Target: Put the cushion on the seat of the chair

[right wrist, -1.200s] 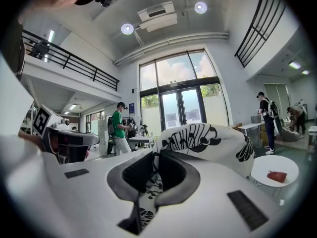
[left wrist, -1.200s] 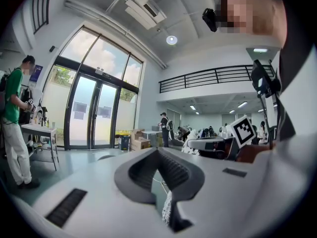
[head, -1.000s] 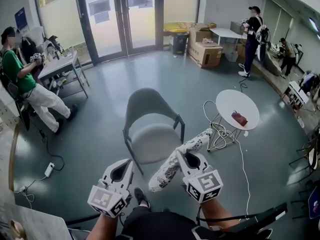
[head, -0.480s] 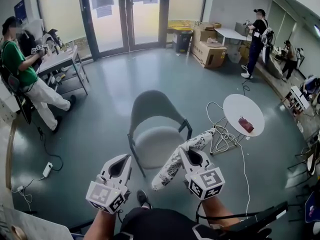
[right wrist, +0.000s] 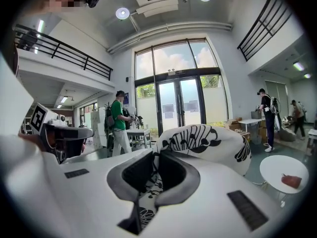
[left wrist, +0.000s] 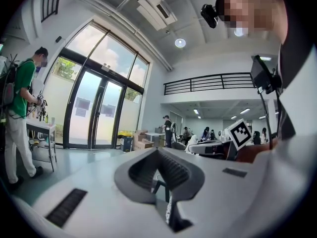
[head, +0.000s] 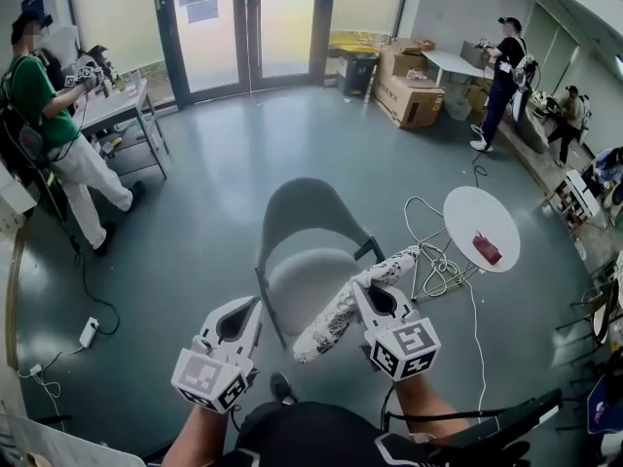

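My right gripper point(head: 362, 288) has its jaws pinched narrow on a fold of the cushion point(head: 336, 319), white with a black leaf pattern. The fabric sits squeezed between the pads, and the rest of the cushion bulges out ahead of them. The cushion is up in the air, slanting across the front right corner of the grey chair point(head: 304, 212). Its seat point(head: 307, 278) is bare. I cannot tell whether the cushion's far end touches the chair. My left gripper point(head: 243, 307) hangs just left of the cushion, level, pointing at the chair, its jaws nearly together on nothing. Right of the chair stands a round white desk point(head: 472, 212) with a small reddish thing point(head: 487, 249) on it.
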`<action>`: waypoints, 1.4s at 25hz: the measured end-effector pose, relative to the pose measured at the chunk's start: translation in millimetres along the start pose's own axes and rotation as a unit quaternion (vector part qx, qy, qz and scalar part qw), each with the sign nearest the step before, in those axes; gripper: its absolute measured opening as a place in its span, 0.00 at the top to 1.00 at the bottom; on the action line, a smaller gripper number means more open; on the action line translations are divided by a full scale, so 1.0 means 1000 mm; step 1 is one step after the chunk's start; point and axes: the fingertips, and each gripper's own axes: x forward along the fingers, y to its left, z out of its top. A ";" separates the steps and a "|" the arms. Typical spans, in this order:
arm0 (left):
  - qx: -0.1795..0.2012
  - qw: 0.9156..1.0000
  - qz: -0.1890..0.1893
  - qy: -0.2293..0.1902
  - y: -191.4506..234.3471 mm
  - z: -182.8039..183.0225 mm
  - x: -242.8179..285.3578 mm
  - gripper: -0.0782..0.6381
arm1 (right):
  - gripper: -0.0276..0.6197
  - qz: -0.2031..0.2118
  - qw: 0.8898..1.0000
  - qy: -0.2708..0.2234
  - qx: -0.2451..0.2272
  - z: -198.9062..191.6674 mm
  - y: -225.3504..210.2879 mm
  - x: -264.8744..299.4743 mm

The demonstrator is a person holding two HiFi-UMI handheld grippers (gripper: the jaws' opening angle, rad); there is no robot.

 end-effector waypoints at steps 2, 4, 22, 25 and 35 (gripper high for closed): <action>-0.001 1.000 0.000 -0.003 0.013 0.003 0.001 0.88 | 0.91 -0.004 1.000 0.001 0.004 0.002 -0.001 0.010; -0.005 1.000 -0.002 -0.004 0.022 0.003 0.003 0.88 | 0.91 -0.006 1.000 0.004 0.003 0.003 0.000 0.019; -0.027 0.999 -0.014 0.012 0.060 -0.010 0.030 0.88 | 0.91 0.007 0.999 0.040 0.011 -0.007 -0.010 0.100; -0.026 1.000 0.000 0.015 0.059 -0.011 0.040 0.88 | 0.91 0.020 0.998 0.049 0.023 -0.016 -0.021 0.113; -0.035 0.998 0.049 0.027 0.063 -0.009 0.076 0.88 | 0.91 0.063 0.992 0.106 0.040 -0.054 -0.057 0.170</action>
